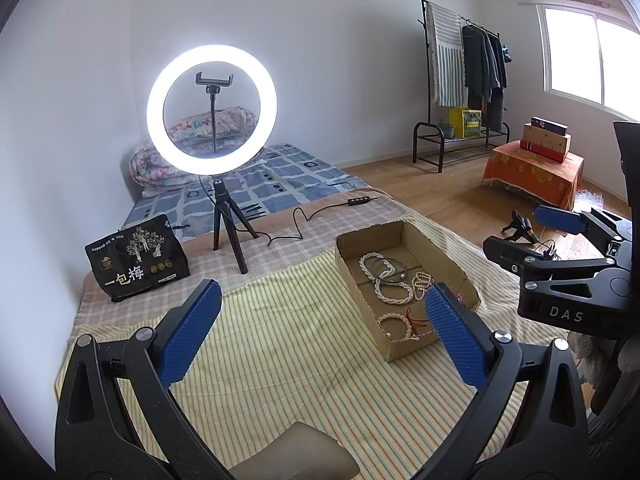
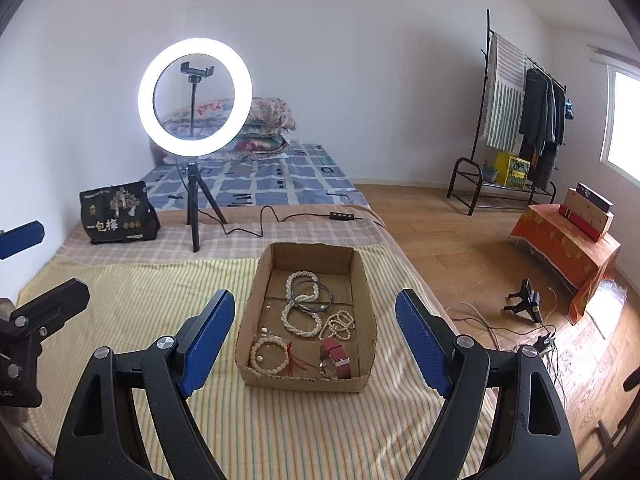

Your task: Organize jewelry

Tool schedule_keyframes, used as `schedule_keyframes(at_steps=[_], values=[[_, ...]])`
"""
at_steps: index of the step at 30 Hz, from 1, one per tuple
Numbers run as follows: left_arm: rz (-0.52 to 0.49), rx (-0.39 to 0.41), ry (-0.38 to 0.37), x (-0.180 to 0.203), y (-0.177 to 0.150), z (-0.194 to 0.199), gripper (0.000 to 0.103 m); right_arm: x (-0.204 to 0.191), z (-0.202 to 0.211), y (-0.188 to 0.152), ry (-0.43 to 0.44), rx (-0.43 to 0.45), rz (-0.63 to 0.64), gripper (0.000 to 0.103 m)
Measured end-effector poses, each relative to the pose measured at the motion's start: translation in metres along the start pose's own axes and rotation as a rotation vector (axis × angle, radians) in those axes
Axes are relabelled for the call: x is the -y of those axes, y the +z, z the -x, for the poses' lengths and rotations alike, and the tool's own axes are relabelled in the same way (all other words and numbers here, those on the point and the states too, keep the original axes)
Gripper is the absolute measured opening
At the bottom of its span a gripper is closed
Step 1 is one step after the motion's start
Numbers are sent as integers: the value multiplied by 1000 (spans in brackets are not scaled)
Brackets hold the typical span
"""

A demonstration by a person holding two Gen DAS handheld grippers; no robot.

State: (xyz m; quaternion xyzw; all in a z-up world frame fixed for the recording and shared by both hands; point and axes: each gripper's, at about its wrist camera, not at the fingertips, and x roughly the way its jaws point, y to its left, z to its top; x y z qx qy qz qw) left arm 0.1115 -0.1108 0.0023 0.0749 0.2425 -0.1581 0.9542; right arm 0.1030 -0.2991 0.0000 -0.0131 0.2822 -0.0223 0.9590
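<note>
A: What is seen on the bed, and where is the jewelry kept?

B: A shallow cardboard box (image 2: 306,316) is laid on a striped yellow cloth (image 2: 140,300). Inside the box, pearl strands (image 2: 302,308) are coiled at the middle, a beaded bracelet (image 2: 269,354) is placed at the near left corner, and a red watch (image 2: 336,358) at the near right.

A: How are the grippers held?

B: The right gripper (image 2: 316,332) is poised just before the box, jaws spread wide, nothing gripped. The left gripper (image 1: 322,328) is held left of the box, jaws likewise wide and empty.

A: What lies beyond the box?

B: A lit ring light (image 2: 195,96) on a tripod, with a black bag (image 2: 118,214) to its left.
</note>
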Motion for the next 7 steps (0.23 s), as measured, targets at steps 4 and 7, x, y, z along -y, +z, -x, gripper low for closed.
schedule_keyframes(at_steps=[4,7], values=[[4,13,20,1,0,2,103,1,1,-1,0,-3,1,83],[5,10,19,-2,0,2,103,1,1,-3,0,-4,1,83]])
